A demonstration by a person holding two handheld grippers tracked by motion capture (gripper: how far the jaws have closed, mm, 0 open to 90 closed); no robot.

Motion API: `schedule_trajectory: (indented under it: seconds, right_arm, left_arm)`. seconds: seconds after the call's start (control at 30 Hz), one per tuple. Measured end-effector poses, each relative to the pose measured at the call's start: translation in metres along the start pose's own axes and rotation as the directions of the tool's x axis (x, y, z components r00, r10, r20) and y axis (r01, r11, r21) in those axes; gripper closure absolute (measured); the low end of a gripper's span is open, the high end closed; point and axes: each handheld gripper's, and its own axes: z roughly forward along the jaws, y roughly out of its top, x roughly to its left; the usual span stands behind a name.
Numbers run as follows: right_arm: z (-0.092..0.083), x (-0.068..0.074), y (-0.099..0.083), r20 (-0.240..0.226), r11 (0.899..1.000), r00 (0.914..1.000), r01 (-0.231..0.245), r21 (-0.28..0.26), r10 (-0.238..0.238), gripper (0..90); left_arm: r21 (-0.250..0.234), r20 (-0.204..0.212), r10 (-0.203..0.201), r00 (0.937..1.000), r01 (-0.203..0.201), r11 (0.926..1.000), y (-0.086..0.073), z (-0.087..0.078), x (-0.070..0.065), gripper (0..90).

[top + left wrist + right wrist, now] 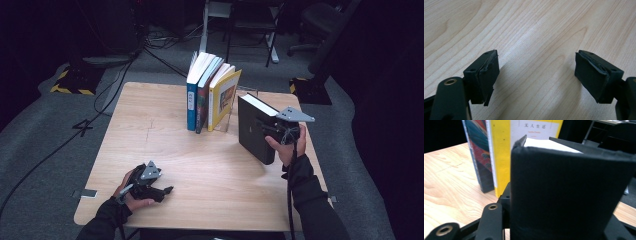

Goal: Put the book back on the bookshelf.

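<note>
A thick black book hangs upright above the table's right side, with my right gripper shut on its spine edge. In the right gripper view the black book stands between the jaws of the right gripper, close in front of a yellow book. Three books stand in a row at the back middle: a blue one, a dark patterned one and the yellow book, all leaning. My left gripper rests low at the front left, open over bare wood, nothing between the jaws of the left gripper.
The wooden table has bare room across its left half and front. A clear bookend stands right of the yellow book. Cables, chair legs and stands sit on the grey floor behind the table.
</note>
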Motion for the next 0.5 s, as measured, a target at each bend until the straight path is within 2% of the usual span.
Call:
schedule_trajectory:
  seconds: [0.23,0.3,0.43,0.5]
  right_arm:
    - [0.005,-0.009,0.001,0.045,1.000,0.9990,0.004,-0.007,-0.004,52.9]
    - [0.007,-0.014,0.001,0.053,1.000,0.9985,-0.012,-0.017,0.012,53.1]
    - [0.009,-0.015,0.003,0.055,0.999,0.9979,-0.033,-0.029,0.035,53.2]
    - [0.011,-0.011,0.007,0.059,0.999,0.9980,-0.019,-0.032,0.021,53.3]
  left_arm:
    - [0.002,-0.006,-0.004,1.0000,0.004,1.0000,0.001,0.000,-0.001,20.0]
    - [0.002,-0.007,-0.004,1.0000,0.004,1.0000,0.001,0.000,-0.001,20.0]
    - [0.001,-0.007,-0.005,1.0000,0.005,1.0000,0.001,0.000,-0.001,20.0]
    - [0.001,-0.006,-0.005,1.0000,0.005,1.0000,0.001,0.000,-0.001,20.0]
